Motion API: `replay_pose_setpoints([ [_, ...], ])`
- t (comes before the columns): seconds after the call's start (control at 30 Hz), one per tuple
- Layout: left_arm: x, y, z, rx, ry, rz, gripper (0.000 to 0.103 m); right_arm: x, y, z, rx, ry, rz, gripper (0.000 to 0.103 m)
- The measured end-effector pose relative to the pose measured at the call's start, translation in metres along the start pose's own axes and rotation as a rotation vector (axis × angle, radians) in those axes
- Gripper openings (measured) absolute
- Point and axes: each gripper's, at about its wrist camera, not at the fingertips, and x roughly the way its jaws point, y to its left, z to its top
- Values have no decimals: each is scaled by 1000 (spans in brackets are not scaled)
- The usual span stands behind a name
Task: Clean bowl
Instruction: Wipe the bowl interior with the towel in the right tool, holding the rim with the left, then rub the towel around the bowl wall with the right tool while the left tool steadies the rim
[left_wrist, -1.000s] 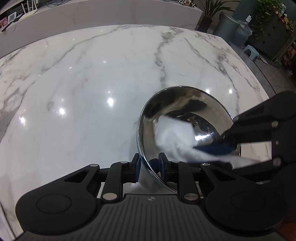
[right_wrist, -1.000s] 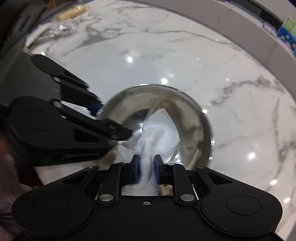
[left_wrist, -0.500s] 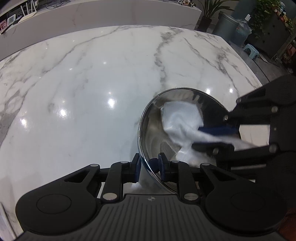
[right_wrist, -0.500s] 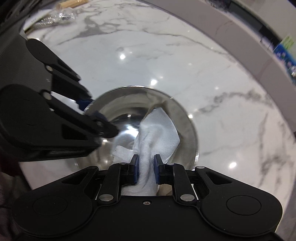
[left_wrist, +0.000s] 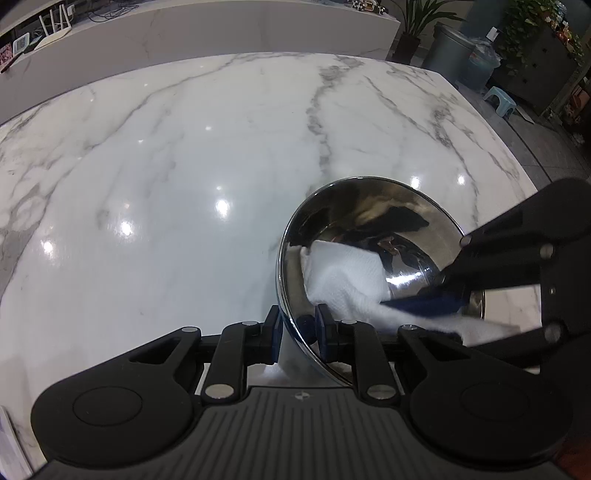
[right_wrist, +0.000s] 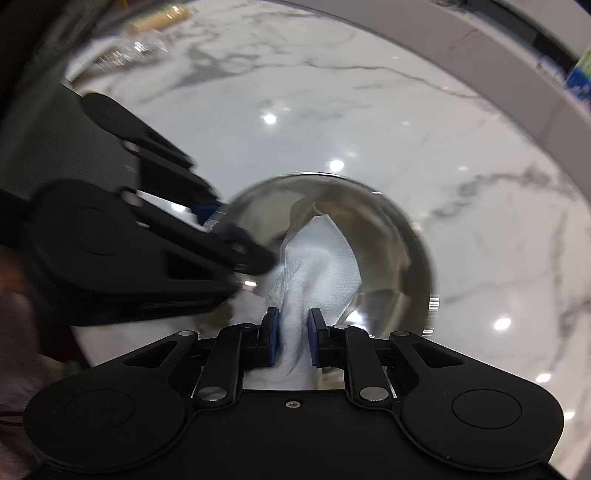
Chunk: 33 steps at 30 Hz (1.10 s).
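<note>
A shiny steel bowl (left_wrist: 388, 221) is tilted on its side on the white marble table (left_wrist: 184, 166). My left gripper (left_wrist: 298, 328) is shut on the bowl's near rim and holds it. My right gripper (right_wrist: 291, 336) is shut on a white paper towel (right_wrist: 317, 266) and presses it against the inside of the bowl (right_wrist: 388, 229). In the left wrist view the towel (left_wrist: 343, 277) lies on the bowl's left inner wall, and the right gripper (left_wrist: 436, 306) reaches in from the right. In the right wrist view the left gripper (right_wrist: 221, 229) is a blurred black shape on the left.
The table's right edge (left_wrist: 509, 147) drops to a floor with a grey bin (left_wrist: 450, 51), a small blue stool (left_wrist: 500, 98) and plants. A marble ledge (left_wrist: 221, 26) runs behind the table. Wrapped items (right_wrist: 147, 33) lie blurred at the table's far left.
The towel has swept from the bowl's far side back to its left inner wall. The right gripper has swung with it. The left gripper still holds the rim.
</note>
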Motion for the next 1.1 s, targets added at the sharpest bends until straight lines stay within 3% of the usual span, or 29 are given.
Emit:
replay_pose_setpoints([
  [0.1, 0, 0, 0, 0, 0, -2, 17, 1, 0, 1, -6, 3, 5, 15],
  [0.33, -1, 2, 0, -8, 2, -7, 16, 1, 6, 0, -115, 37, -170, 14],
  [0.47, 4, 3, -1, -35, 53, -46, 30, 0, 4, -2, -100, 29, -169, 14],
  [0.63, 3, 1, -5, -32, 77, -62, 33, -2, 3, -3, -98, 27, -165, 14],
  [0.97, 1, 3, 1, -11, 31, -25, 17, -6, 5, -5, -72, 31, -143, 15],
  [1.1, 1, 2, 5, 5, 3, 18, 14, -6, 4, -3, -28, 24, -43, 15],
])
